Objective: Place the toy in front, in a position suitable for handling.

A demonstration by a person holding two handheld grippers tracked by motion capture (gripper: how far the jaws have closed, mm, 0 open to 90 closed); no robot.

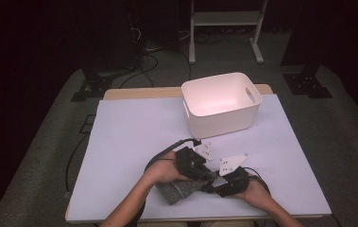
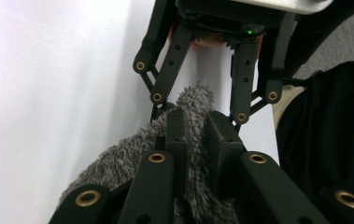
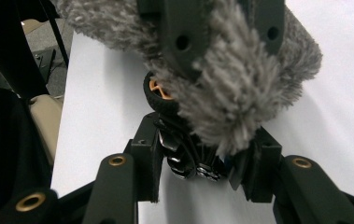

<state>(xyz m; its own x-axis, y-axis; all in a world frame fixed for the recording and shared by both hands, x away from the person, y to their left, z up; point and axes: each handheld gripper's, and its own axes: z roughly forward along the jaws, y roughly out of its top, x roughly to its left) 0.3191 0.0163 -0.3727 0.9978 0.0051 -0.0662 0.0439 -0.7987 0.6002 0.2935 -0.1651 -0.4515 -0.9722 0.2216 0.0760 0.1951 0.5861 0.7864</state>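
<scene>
A grey fuzzy cloth (image 1: 179, 189) lies near the table's front edge between both hands. My left gripper (image 1: 207, 176) is shut on the cloth; in the left gripper view its jaws (image 2: 198, 121) pinch the fuzzy pile (image 2: 118, 163). My right gripper (image 1: 216, 182) faces it from the right, tip to tip. In the right gripper view its jaws (image 3: 198, 163) are shut on a small black toy vehicle (image 3: 184, 158) with an orange-hubbed wheel (image 3: 158, 95). The cloth (image 3: 258, 70) hangs over the toy and hides most of it, with the left gripper (image 3: 226, 37) clamped on it from above.
A white plastic basket (image 1: 224, 120) with handle slots stands at the back right of the pale sheet covering the table (image 1: 134, 142). Cables trail from both grippers. A white frame (image 1: 226, 19) stands on the floor beyond the table.
</scene>
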